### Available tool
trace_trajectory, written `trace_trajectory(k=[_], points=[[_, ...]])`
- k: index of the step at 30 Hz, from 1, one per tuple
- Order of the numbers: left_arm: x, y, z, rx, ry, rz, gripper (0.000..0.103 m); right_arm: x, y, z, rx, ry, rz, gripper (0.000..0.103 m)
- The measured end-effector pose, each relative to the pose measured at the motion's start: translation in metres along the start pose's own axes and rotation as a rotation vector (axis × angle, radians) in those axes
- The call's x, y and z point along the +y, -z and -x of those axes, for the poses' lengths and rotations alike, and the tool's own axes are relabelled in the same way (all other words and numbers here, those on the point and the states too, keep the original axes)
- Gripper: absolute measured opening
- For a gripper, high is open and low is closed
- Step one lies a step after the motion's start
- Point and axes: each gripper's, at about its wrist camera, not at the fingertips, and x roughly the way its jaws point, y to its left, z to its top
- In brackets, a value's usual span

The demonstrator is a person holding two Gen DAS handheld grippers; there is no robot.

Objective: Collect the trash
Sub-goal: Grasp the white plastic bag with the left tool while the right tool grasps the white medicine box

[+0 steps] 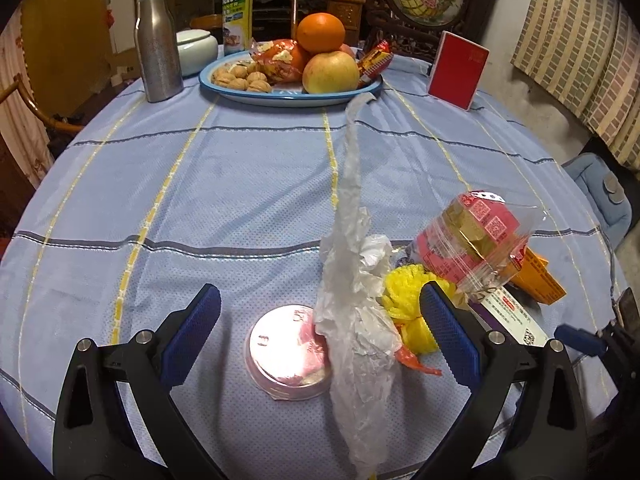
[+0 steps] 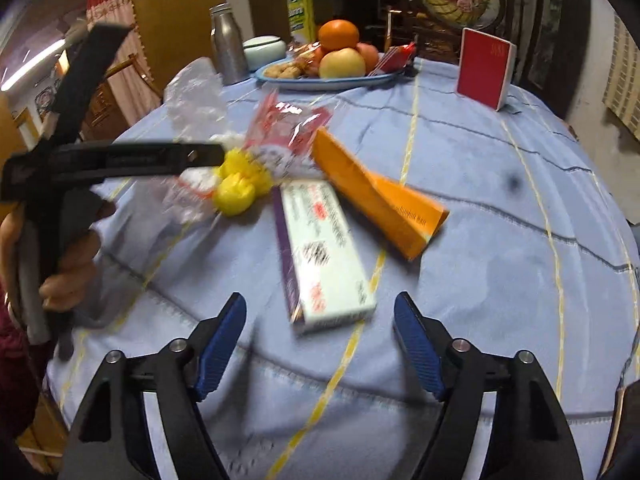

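you are hovering the left gripper [image 1: 320, 334], jaws spread wide and gripping nothing, over the crumpled translucent plastic bag [image 1: 354, 320] and round pink-lidded plastic cup [image 1: 286, 354]. the right gripper [image 2: 320, 338], also wide and empty, is facing the white-and-purple cardboard box [image 2: 324, 256]. judging: gathering stage; next, closing on one piece.

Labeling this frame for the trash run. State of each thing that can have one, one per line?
left gripper: open, empty
right gripper: open, empty
white plastic bag: crumpled, drawn up tall
round cup: foil lid sealed
clear wrapper: crumpled
white box: closed, lying flat
orange box: flattened
metal bottle: capped, upright
red box: standing
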Motion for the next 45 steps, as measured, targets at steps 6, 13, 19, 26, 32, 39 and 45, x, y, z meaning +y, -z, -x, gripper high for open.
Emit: trace_trajectory(k=[6, 13, 19, 26, 32, 39, 45], points=[[0.007, -0.004, 0.000, -0.011, 0.015, 0.024, 0.096, -0.014, -0.008, -0.014, 0.026, -0.077, -0.082, 0.064], [0.003, -0.004, -0.004, 0.002, 0.037, 0.013, 0.096, -0.024, 0.012, 0.010, -0.018, -0.075, -0.124, 0.050], [0.001, -0.005, -0.007, -0.003, 0.055, 0.014, 0.095, -0.033, 0.034, 0.028, -0.032, -0.007, -0.112, 0.050], [-0.004, -0.008, -0.014, -0.002, 0.049, -0.020, 0.066, -0.037, 0.033, 0.022, -0.009, -0.034, -0.135, 0.052], [-0.008, -0.007, -0.014, 0.005, 0.098, -0.050, 0.030, -0.039, 0.034, 0.023, -0.018, -0.021, -0.142, 0.051], [0.001, -0.008, 0.016, -0.102, 0.116, -0.017, 0.030, -0.038, 0.035, 0.023, -0.012, -0.006, -0.146, 0.053], [0.005, -0.009, 0.021, -0.108, 0.152, -0.004, 0.030, -0.037, 0.035, 0.022, -0.007, 0.011, -0.146, 0.053]])
